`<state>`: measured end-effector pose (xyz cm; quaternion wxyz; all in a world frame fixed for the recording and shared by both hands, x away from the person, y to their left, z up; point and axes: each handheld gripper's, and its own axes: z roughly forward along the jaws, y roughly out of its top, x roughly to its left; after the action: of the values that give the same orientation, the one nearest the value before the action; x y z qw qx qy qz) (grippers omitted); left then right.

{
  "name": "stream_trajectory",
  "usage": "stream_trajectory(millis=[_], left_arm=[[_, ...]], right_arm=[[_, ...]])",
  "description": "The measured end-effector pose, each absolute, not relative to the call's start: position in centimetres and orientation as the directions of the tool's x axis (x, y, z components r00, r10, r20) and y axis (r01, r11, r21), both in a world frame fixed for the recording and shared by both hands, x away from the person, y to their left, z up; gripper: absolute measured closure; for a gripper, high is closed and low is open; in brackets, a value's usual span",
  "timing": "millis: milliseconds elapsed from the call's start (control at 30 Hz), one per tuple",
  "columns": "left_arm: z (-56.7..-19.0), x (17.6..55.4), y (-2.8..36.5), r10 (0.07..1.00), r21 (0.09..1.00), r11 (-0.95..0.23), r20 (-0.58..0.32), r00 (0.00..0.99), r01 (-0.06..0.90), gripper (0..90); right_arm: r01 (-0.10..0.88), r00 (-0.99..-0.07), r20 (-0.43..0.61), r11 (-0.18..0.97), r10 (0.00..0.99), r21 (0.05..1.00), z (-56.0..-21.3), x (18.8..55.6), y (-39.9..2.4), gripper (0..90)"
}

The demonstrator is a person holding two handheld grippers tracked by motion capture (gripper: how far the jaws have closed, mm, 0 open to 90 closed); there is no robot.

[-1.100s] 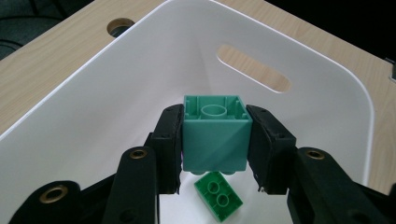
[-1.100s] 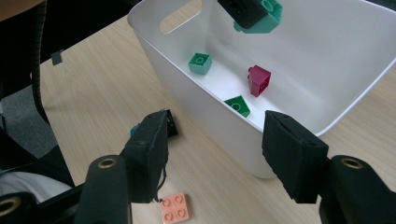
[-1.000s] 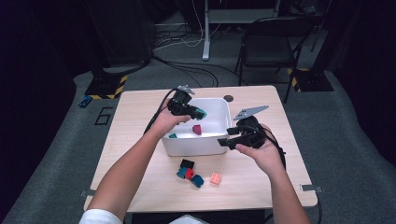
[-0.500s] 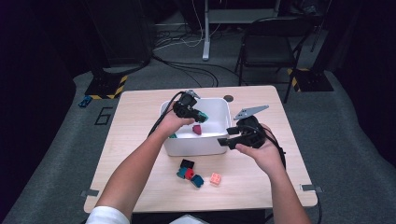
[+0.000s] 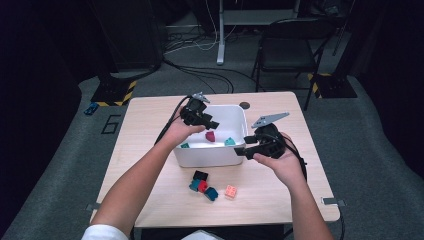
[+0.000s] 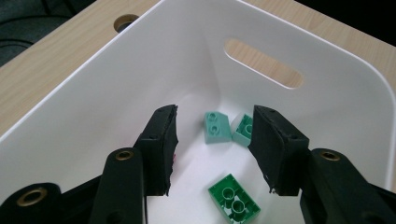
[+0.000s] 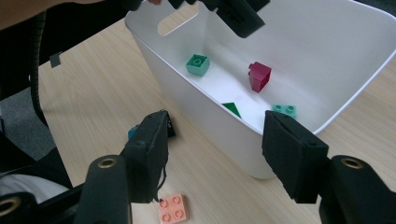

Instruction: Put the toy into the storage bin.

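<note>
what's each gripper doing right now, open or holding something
Left gripper: jaws open over the white bin, just been opening, nothing between them.
Right gripper: jaws open beside the bin's near wall, holding nothing.

Left claw: jaws have just been opening over the white bin, nothing between them; shifted slightly
Dark red brick: now lying on the bin floor

A white bin sits on a pale wood-grain table; inside it lie a maroon brick, mint-green bricks and a darker green brick. At the bin's six o'clock are black, teal, red and salmon-pink bricks. Both grippers' jaws are black
</note>
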<state>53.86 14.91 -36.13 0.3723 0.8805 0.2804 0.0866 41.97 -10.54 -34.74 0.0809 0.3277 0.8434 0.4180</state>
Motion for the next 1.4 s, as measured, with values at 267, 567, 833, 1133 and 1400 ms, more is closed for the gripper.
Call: stream_trajectory(millis=[267,567,833,1133,1400], left_arm=[[-34.3,51.2,15.5,0.510,0.713,-0.596,-0.020,0.860,0.370,48.3],[-33.0,47.8,16.9,0.471,0.732,-0.597,-0.009,0.882,0.326,48.5],[-32.7,45.7,17.6,0.446,0.745,-0.593,-0.012,0.895,0.306,48.5],[-33.5,43.4,18.5,0.435,0.744,-0.598,-0.011,0.900,0.298,48.5],[-34.9,41.4,19.1,0.421,0.744,-0.605,-0.004,0.907,0.285,48.4]], right_arm=[[0.482,-0.775,0.135,0.438,0.618,0.758,-34.8,41.9,-10.4,40.1],[0.486,-0.770,0.136,0.434,0.624,0.759,-34.7,42.0,-10.5,40.1],[0.490,-0.769,0.137,0.437,0.624,0.754,-34.9,42.0,-10.3,40.1],[0.489,-0.768,0.138,0.433,0.625,0.757,-34.9,42.0,-10.4,40.1],[0.490,-0.766,0.137,0.433,0.628,0.757,-34.8,41.9,-10.4,40.0]])
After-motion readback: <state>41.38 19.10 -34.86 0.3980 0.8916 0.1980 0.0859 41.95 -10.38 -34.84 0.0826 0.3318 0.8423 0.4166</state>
